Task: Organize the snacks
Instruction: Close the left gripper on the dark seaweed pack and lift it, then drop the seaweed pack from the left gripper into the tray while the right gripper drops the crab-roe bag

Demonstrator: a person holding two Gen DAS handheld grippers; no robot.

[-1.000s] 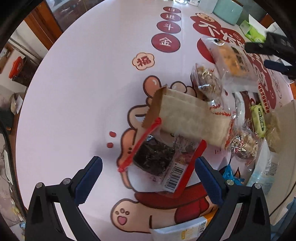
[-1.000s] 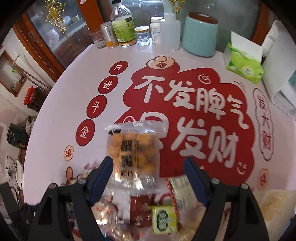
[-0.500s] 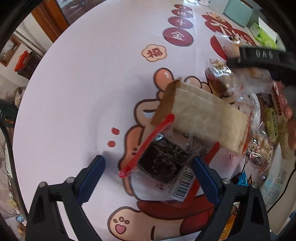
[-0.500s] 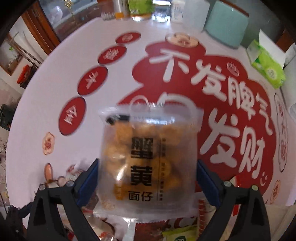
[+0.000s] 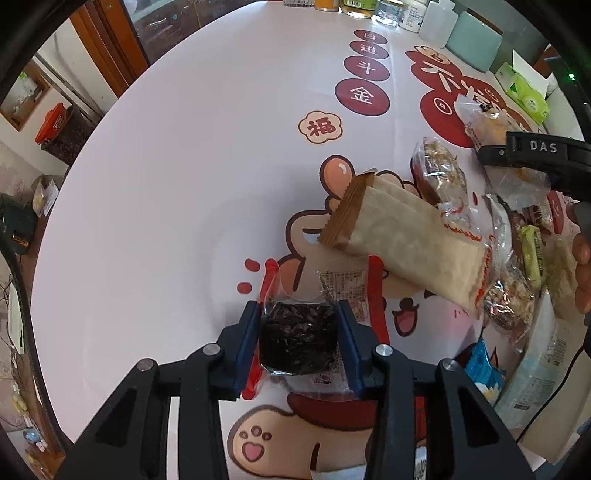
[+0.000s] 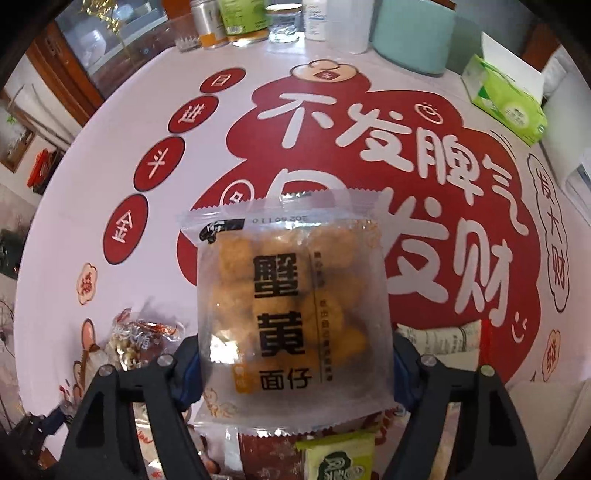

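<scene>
Sorting looked barely begun. Left tongs were closing, pads already on a dark snack pack lying near-left on the bench. Right tongs stood wide but closing around a crab-roe noodle pack; couldn't tell if pads pressed it yet. Rest of the snacks, incl. a tan paper pack, lay heaped at right w/ no groups formed. Bench: round, pale cover w/ red cartoon print; bottles, teal jar and tissue box at far edge. Wood cabinet beyond.
</scene>
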